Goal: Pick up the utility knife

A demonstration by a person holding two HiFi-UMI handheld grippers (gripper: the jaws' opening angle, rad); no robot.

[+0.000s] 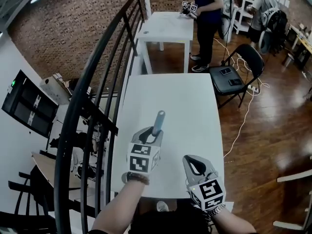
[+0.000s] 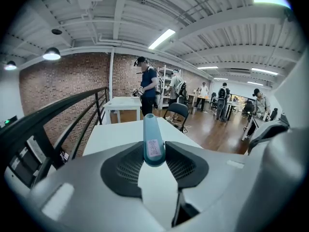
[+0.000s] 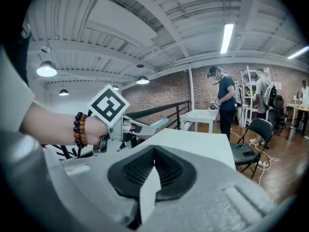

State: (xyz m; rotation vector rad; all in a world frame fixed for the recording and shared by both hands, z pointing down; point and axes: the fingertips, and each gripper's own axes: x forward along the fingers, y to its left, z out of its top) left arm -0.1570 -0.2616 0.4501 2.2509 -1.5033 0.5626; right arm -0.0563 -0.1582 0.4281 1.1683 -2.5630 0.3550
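My left gripper (image 1: pixel 155 131) is shut on the utility knife (image 1: pixel 159 122), a blue-grey handle that sticks out forward past the jaws and hangs above the white table (image 1: pixel 185 106). In the left gripper view the knife (image 2: pixel 153 140) lies clamped between the two dark pads of the left gripper (image 2: pixel 154 148), a small label on its top. Near the table's front edge, to the right, my right gripper (image 1: pixel 192 160) has its jaws shut with nothing between them. In the right gripper view the right gripper (image 3: pixel 154 150) shows its pads meeting at the tips, and the left gripper (image 3: pixel 140 127) with the knife (image 3: pixel 159 123) is at the left.
A black metal railing (image 1: pixel 97 82) runs along the table's left side. A black folding chair (image 1: pixel 234 77) stands at the far right with cables on the floor by it. Beyond is a second white table (image 1: pixel 165 26) with a person (image 1: pixel 207 13) beside it.
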